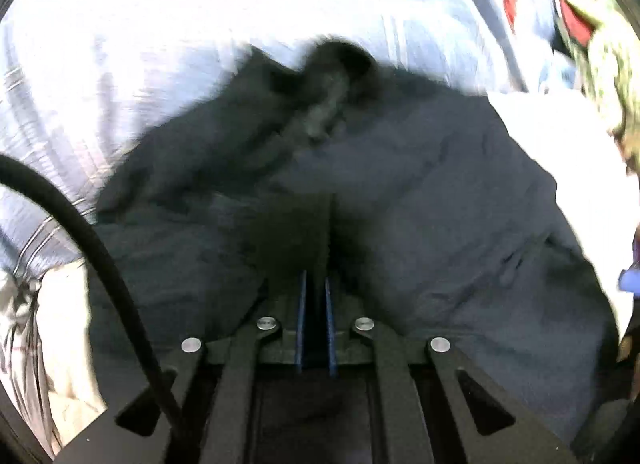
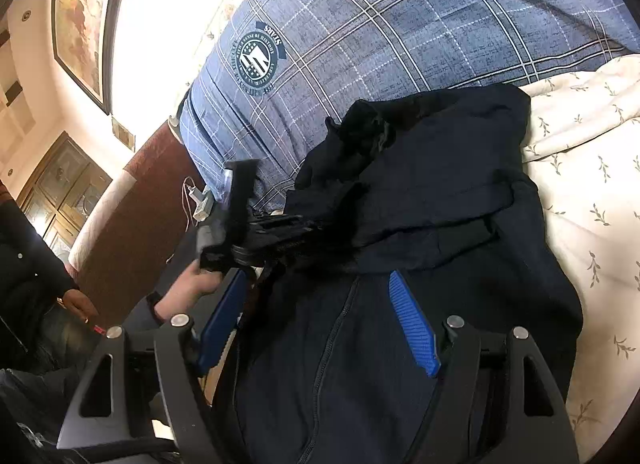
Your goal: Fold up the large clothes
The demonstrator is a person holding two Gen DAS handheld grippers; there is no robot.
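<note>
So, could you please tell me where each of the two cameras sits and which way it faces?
Left wrist: sits on the left gripper, looking steeply down its closed fingers onto the dark jacket on the plaid bedding; no hand shows.
Right wrist: sits on the right gripper, jaws open over the dark jacket, facing across the bed; the person's left hand and left gripper show.
Shared: the dark jacket, the plaid bedding and the left gripper.
</note>
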